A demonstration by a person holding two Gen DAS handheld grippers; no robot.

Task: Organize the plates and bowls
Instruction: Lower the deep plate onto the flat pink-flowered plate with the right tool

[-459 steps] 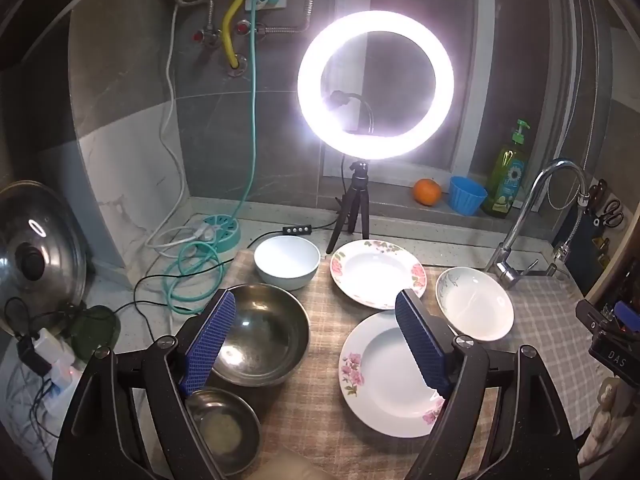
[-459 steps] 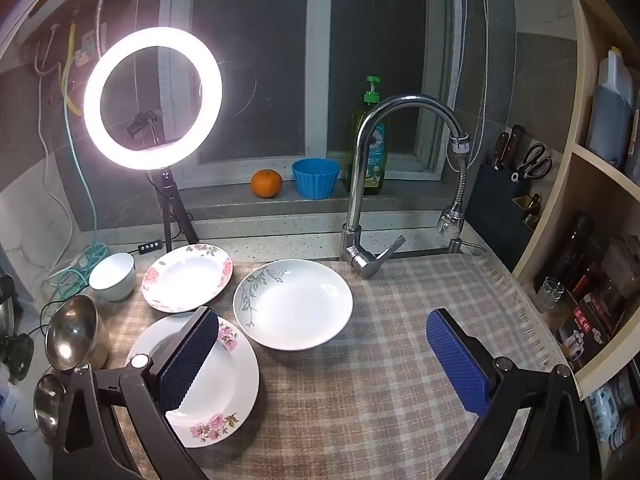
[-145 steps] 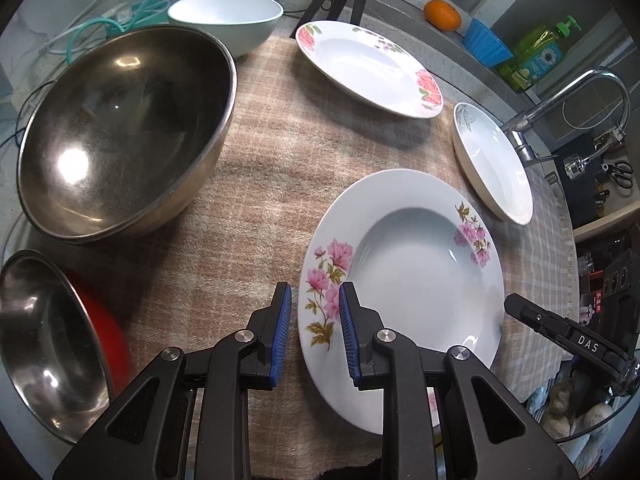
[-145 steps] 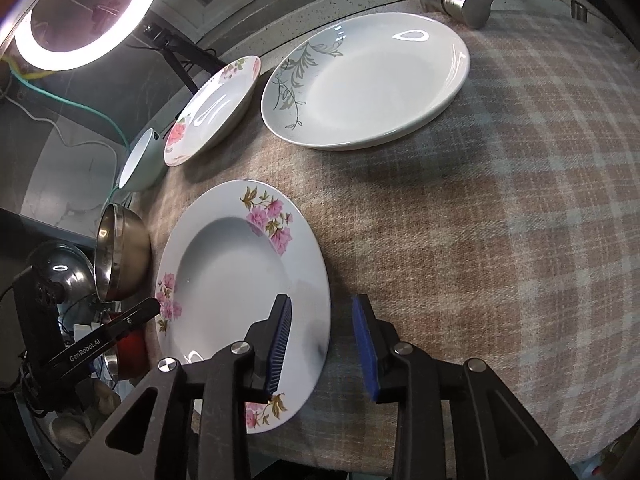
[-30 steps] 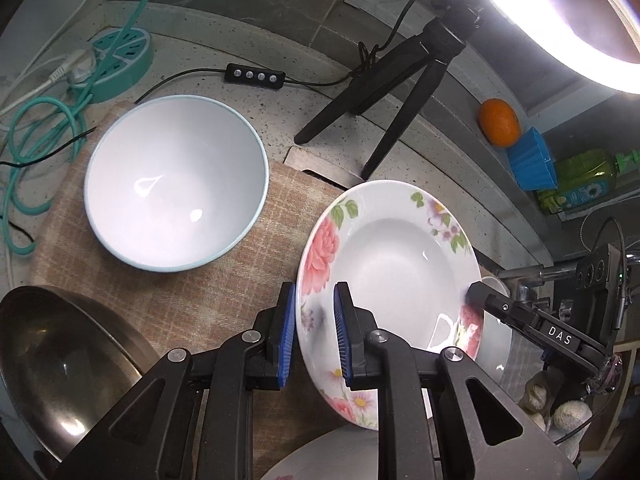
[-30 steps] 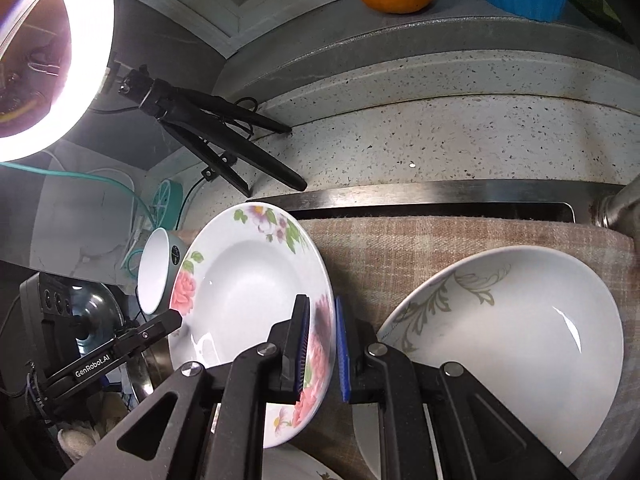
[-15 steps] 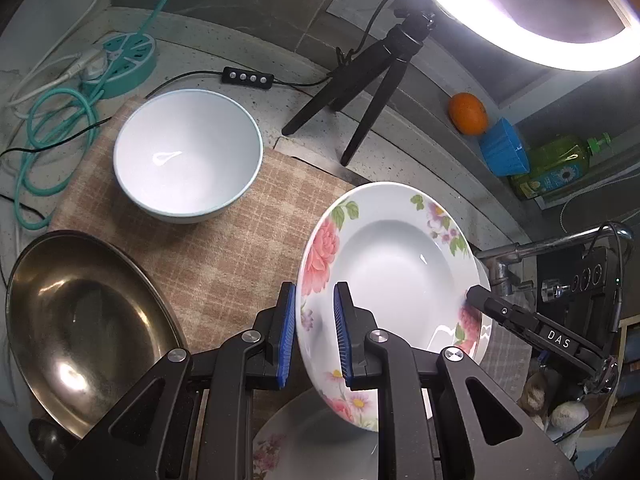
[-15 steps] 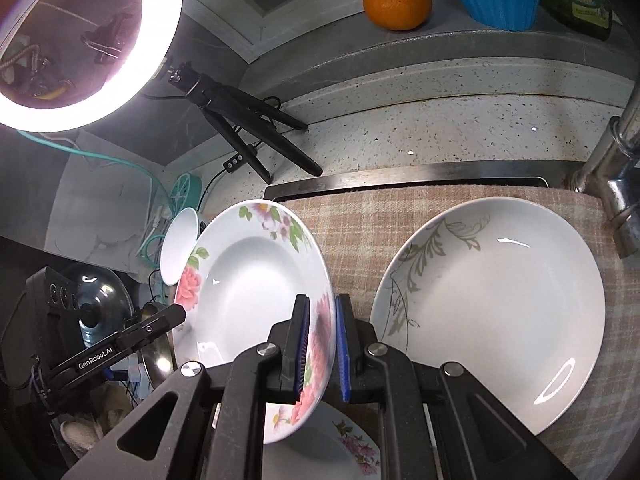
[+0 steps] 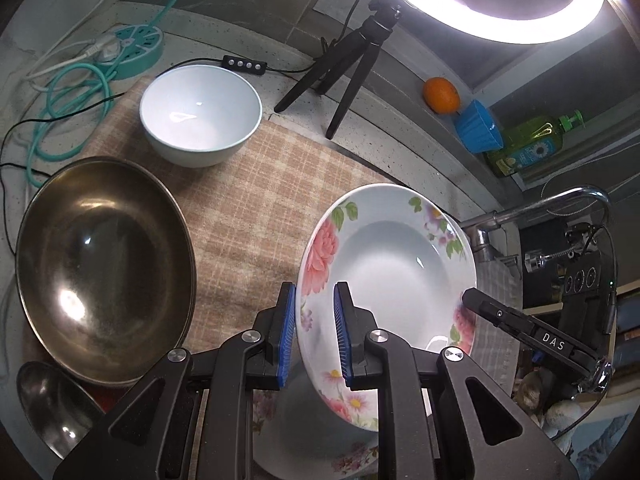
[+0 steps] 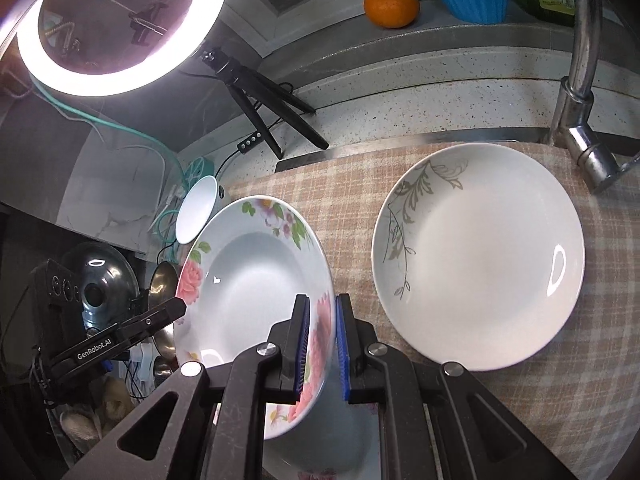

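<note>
- The rose-patterned plate (image 9: 390, 276) hangs in the air above the checked cloth (image 9: 248, 200), tilted, held at opposite edges of its rim.
- The left claw (image 9: 315, 332) is pinched narrow on the plate's near-left rim; the right claw (image 10: 320, 344) is clamped on the opposite rim, its tip visible in the left wrist view on the plate's far right edge.
- Directly beneath, partly hidden by both claws, lies a second floral plate (image 9: 352, 454) on the worktop; the carried plate sits above and a little beyond it.
- Judged from this, the coming move is to lower the held plate straight onto that one, so levelling it first matters.
- Further out: the leaf-patterned plate (image 10: 478, 256) rests to the right, the white bowl (image 9: 200, 114) and steel bowl (image 9: 104, 272) to the left.
</note>
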